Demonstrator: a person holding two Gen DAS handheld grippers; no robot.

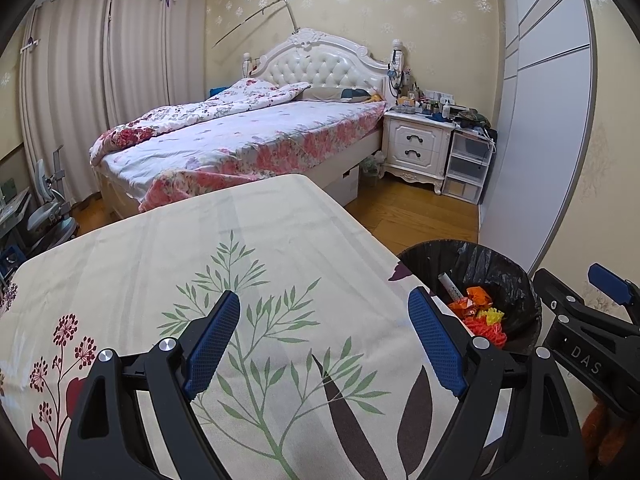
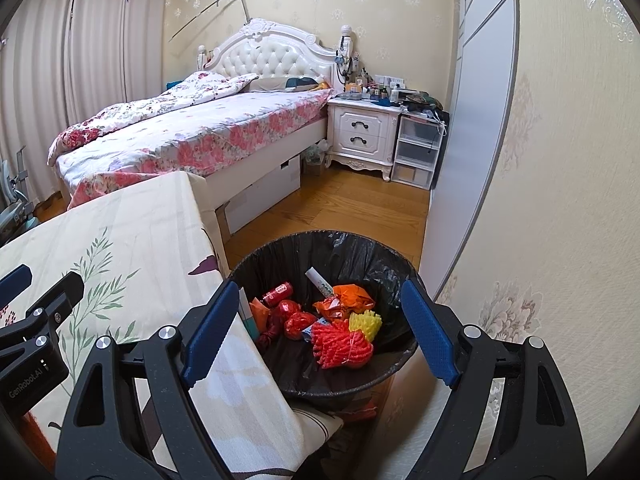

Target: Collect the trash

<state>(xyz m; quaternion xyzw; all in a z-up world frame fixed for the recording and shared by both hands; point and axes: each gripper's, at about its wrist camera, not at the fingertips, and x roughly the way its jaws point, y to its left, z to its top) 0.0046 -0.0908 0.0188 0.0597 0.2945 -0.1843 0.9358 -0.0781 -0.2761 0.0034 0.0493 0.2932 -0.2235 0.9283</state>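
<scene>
A round bin (image 2: 288, 376) lined with a black bag stands on the floor beside the table's right edge; it also shows in the left wrist view (image 1: 516, 280). Inside lie red foam netting (image 2: 344, 346), a yellow foam net (image 2: 366, 322), orange wrappers (image 2: 348, 298), a red can (image 2: 278, 293) and a white tube (image 2: 318, 280). My right gripper (image 2: 316, 336) is open and empty above the bin. My left gripper (image 1: 326, 344) is open and empty over the floral tablecloth (image 1: 200, 260). The right gripper's fingers (image 1: 608, 280) show at the left view's right edge.
A bed (image 2: 192, 136) with floral sheets stands beyond the table. A white nightstand (image 2: 362, 136) and plastic drawers (image 2: 416, 152) stand at the back right. A wardrobe (image 2: 472, 120) and papered wall (image 2: 560, 200) lie right of the bin. Wooden floor (image 2: 352, 204) lies between.
</scene>
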